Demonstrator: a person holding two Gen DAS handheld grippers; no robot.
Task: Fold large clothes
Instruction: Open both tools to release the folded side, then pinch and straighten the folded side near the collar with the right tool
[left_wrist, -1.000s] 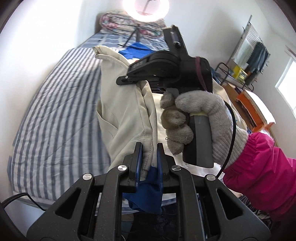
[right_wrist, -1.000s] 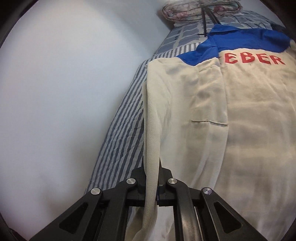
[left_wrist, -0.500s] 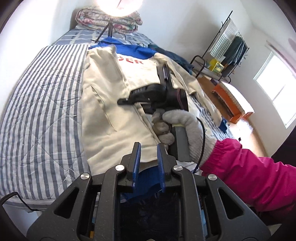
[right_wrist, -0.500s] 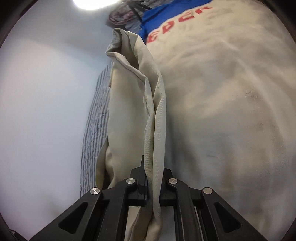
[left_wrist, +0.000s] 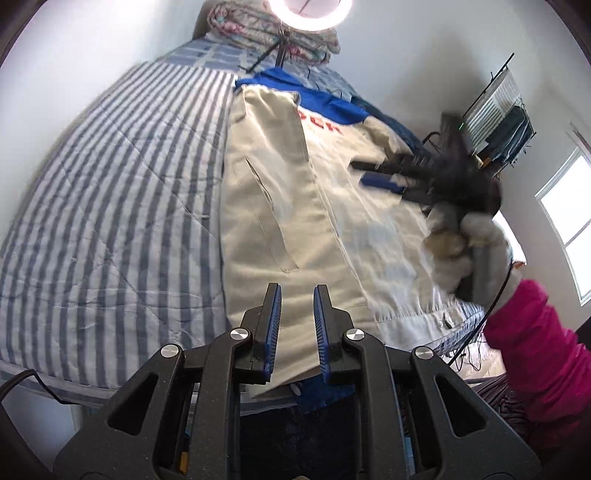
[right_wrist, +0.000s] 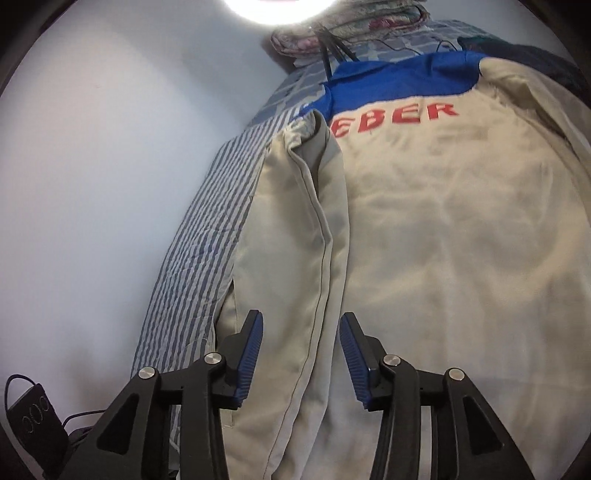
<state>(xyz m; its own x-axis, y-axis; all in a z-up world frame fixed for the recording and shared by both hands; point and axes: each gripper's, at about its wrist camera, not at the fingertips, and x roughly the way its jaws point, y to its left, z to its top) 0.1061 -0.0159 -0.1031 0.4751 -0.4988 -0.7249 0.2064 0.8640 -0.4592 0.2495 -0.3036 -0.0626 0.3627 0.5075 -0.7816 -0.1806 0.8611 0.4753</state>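
A beige jacket (left_wrist: 280, 177) with a blue yoke and red lettering lies back up on the striped bed. Its left side (right_wrist: 306, 221) is folded inward over the body (right_wrist: 443, 221). My left gripper (left_wrist: 297, 291) is at the near hem, shut on beige fabric with a blue piece hanging below the pads. My right gripper (right_wrist: 301, 317) hovers over the folded edge with its jaws opening. The fold lies between the pads but is not pressed. In the left wrist view the right gripper (left_wrist: 360, 173) is blurred, held by a gloved hand (left_wrist: 465, 251) over the jacket's right half.
The striped bed cover (left_wrist: 110, 203) runs along a white wall (right_wrist: 92, 184). A ring light (left_wrist: 308, 14) on a tripod and a folded quilt (left_wrist: 229, 22) stand at the bed's head. A clothes rack (left_wrist: 506, 122) and a window (left_wrist: 569, 221) are on the right. A black box with a cable (right_wrist: 29, 417) sits low left.
My right gripper has let go of the jacket's folded edge and its jaws have spread. It has swung right across the jacket. The fold now lies flat. My left gripper keeps its hold.
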